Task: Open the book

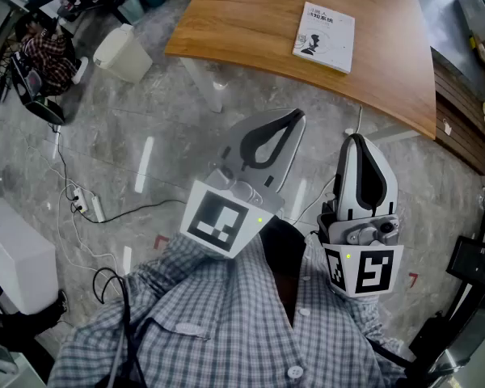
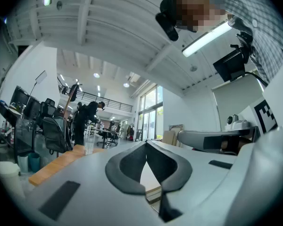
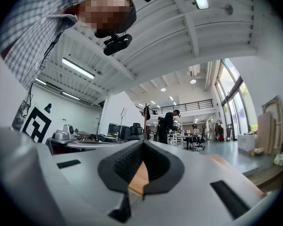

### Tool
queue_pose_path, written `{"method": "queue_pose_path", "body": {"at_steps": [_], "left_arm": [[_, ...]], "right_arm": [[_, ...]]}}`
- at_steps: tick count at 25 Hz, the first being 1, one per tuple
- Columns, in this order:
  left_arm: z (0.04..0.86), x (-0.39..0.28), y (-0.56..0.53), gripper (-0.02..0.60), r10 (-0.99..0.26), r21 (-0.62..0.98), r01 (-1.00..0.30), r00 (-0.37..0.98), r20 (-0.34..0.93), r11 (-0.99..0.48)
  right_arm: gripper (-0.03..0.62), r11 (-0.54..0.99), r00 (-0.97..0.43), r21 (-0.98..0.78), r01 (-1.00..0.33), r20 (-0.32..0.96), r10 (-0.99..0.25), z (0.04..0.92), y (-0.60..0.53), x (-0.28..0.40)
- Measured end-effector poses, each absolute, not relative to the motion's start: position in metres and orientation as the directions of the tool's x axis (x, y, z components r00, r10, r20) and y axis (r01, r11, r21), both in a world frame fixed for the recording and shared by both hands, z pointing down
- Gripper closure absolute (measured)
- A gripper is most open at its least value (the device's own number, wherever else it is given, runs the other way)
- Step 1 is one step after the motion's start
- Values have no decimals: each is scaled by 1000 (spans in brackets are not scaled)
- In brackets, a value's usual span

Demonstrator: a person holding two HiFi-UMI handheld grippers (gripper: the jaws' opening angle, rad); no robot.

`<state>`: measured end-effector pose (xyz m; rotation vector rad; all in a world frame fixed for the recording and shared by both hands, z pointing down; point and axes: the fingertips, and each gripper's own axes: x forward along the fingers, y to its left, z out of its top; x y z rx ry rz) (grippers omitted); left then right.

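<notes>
A white book point(image 1: 324, 36) lies closed, cover up, on the wooden table point(image 1: 250, 18) in the head view, near its right part. My left gripper point(image 1: 297, 115) is held close to my chest, well short of the table, its jaws shut with nothing between them. My right gripper point(image 1: 358, 138) hangs beside it to the right, also shut and empty, pointing toward the table's near edge. In the left gripper view the left gripper point(image 2: 146, 144) shows its tips touching; the right gripper point(image 3: 142, 143) looks the same in the right gripper view, with a strip of table wood point(image 3: 139, 179) seen through its jaw window.
A white bin point(image 1: 121, 53) stands on the floor left of the table. A power strip and cables point(image 1: 87, 205) lie on the grey floor at left, by a white box point(image 1: 12, 259). A wooden bench point(image 1: 461, 128) runs along the right. People stand at desks far off point(image 3: 169, 124).
</notes>
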<state>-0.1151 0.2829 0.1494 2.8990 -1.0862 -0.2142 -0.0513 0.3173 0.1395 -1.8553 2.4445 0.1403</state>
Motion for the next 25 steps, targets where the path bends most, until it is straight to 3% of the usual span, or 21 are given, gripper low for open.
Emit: {"method": "queue_pose_path", "body": {"at_steps": [25], "left_arm": [[154,-139,273,572,-645,70,-642,756,-108,-764]], "right_arm": [[574,211,-214,33,-977,-108,-971,139,317,-63]]}}
